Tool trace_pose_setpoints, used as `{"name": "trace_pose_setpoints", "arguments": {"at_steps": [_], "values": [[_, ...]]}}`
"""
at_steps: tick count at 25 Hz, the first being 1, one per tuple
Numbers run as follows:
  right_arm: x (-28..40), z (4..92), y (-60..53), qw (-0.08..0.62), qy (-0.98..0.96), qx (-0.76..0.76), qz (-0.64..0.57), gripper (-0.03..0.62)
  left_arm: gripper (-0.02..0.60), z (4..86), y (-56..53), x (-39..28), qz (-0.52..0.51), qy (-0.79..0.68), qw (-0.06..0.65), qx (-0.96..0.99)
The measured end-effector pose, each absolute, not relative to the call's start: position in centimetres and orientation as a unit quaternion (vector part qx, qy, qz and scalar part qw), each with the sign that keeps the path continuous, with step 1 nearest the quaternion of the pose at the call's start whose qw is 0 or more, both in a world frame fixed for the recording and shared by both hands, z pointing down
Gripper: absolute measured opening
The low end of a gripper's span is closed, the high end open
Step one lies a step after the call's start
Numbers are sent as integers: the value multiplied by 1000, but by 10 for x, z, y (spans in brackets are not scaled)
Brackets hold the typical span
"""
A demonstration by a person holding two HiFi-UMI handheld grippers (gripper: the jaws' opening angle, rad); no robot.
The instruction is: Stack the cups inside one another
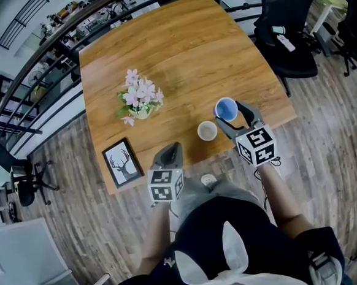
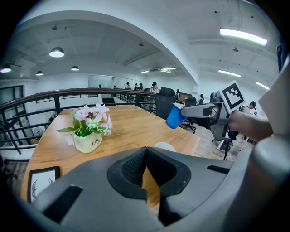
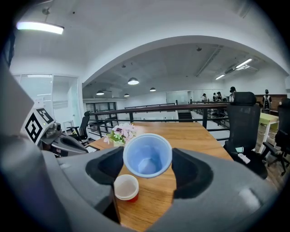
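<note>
A blue cup [image 1: 226,110] hangs just above the wooden table [image 1: 177,53] near its front right edge, mouth up, with my right gripper [image 1: 230,114] shut on it. In the right gripper view the blue cup [image 3: 147,155] sits between the two jaws, empty. A small red cup [image 1: 207,131] with a white inside stands on the table just left of it, seen below and left of the held cup [image 3: 126,187]. My left gripper [image 1: 171,148] is at the table's front edge, left of the red cup [image 2: 165,146], jaws together and empty.
A small pot of pink flowers [image 1: 139,99] stands mid-table on the left. A framed deer picture [image 1: 122,162] lies at the front left corner. Black office chairs [image 1: 287,32] stand off the right side, and a dark railing [image 1: 31,70] runs behind the table.
</note>
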State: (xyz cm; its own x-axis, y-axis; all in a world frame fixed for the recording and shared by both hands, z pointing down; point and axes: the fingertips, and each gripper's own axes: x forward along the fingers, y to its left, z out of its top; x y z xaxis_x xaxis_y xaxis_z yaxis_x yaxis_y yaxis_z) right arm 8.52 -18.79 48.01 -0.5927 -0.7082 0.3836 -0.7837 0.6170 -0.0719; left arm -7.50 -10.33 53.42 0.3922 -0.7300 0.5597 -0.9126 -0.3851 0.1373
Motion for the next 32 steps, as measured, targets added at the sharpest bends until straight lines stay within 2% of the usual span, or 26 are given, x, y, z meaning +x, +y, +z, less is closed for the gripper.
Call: {"name": "trace_pose_setpoints", "arguments": {"at_steps": [18, 32], "values": [[45, 483, -164, 167, -909, 365, 113, 328, 17, 541, -91, -68, 213, -512, 228, 801], [31, 507, -151, 202, -911, 341, 113, 329, 17, 546, -84, -74, 212, -517, 234, 795]]}}
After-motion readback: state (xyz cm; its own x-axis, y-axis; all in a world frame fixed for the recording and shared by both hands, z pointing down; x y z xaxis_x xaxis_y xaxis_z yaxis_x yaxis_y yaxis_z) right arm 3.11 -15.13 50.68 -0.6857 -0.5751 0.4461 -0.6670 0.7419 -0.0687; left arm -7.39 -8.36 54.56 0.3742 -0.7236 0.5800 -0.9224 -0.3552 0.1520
